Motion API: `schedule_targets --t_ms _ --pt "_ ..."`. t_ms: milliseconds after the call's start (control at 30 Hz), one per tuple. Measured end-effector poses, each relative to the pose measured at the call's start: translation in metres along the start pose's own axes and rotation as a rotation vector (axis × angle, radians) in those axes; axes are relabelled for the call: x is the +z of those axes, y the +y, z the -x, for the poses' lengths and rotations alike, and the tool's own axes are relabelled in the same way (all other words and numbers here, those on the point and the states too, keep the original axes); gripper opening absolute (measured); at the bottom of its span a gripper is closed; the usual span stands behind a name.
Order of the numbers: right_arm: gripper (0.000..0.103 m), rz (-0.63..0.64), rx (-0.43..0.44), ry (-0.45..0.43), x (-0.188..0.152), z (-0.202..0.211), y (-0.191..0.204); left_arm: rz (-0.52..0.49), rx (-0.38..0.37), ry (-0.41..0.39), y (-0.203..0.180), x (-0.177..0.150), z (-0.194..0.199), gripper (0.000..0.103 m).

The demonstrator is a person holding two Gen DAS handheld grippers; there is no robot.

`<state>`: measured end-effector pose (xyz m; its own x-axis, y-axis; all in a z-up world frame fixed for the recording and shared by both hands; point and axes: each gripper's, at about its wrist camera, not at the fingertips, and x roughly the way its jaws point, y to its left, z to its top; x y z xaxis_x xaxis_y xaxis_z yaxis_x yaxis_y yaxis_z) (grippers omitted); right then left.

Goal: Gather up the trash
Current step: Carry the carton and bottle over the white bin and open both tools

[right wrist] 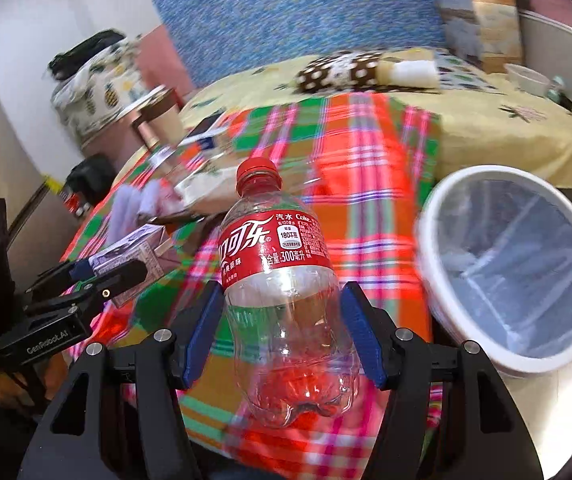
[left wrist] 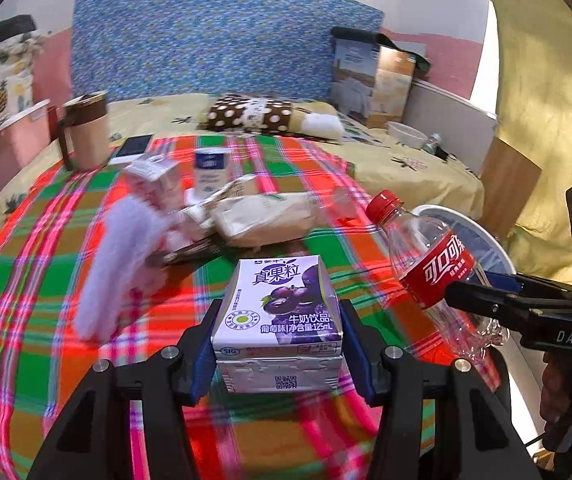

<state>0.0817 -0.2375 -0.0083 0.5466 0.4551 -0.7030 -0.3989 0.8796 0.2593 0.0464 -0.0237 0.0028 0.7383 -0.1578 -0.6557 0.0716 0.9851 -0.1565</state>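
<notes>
Slipping is the risk: the left tool (left wrist: 277, 354) pinches a grape milk carton (left wrist: 279, 316) only at its base, level above the plaid cloth (left wrist: 25, 280). The right tool (right wrist: 283, 340) clamps an empty cola bottle (right wrist: 286, 296) upright; squeezed thin plastic may pop free short of the lined trash bin (right wrist: 482, 354) to its right.
</notes>
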Motion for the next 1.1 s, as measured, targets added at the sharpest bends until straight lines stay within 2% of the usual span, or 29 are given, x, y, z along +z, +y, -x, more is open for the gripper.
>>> schedule_targets --t_ms 333,667,733,867,1100 --pt "0.063 -0.129 -0.148 -0.073 -0.005 0.026 -0.063 -0.11 -0.127 0.018 -0.067 0.029 -0.04 0.055" --pt "0.063 -0.233 -0.274 -0.051 -0.015 0.034 -0.113 -0.221 -0.271 0.064 -0.139 0.045 -0.087 0.055" --pt "0.058 -0.242 -0.303 -0.039 -0.015 0.033 -0.12 -0.238 -0.287 0.078 -0.151 0.046 -0.097 0.055" --pt "0.058 -0.242 -0.323 -0.031 -0.013 0.035 -0.128 -0.256 -0.322 0.106 -0.168 0.049 -0.115 0.055" --pt "0.058 -0.248 -0.317 -0.029 -0.011 0.035 -0.137 -0.304 -0.332 0.127 -0.191 0.049 -0.132 0.055"
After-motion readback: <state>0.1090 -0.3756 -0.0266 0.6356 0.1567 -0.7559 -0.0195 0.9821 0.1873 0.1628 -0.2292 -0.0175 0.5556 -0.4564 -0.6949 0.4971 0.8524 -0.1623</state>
